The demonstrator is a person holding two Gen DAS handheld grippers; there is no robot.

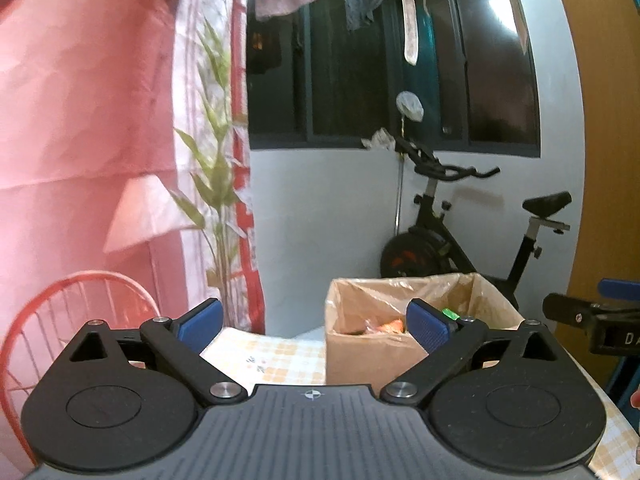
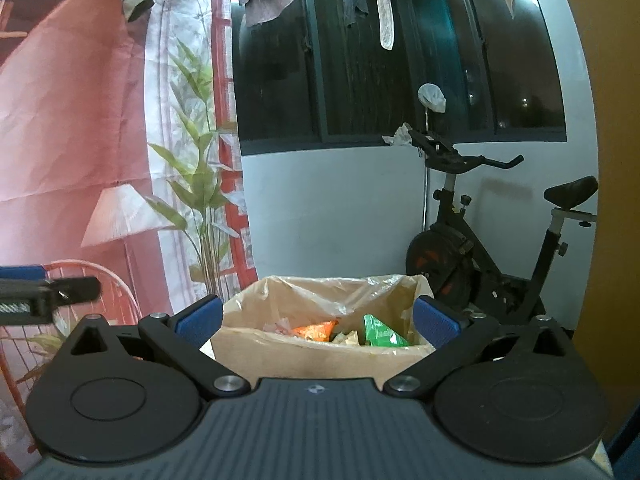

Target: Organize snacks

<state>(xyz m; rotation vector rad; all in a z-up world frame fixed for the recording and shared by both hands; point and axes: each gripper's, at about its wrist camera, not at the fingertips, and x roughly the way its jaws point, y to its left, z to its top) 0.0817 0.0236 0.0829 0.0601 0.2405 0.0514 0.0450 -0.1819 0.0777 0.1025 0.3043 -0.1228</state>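
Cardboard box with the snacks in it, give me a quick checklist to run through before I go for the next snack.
1. Left gripper open with nothing between its pads: ok.
2. Right gripper open with nothing between its pads: ok.
3. Cardboard box upright on the checked tablecloth, top open: ok.
4. Orange packet and green packet lie inside the box: ok.
5. Room left in the box for more: cannot tell, its bottom is hidden.
6. Next snack to pick up in view: not ok, none shows outside the box.
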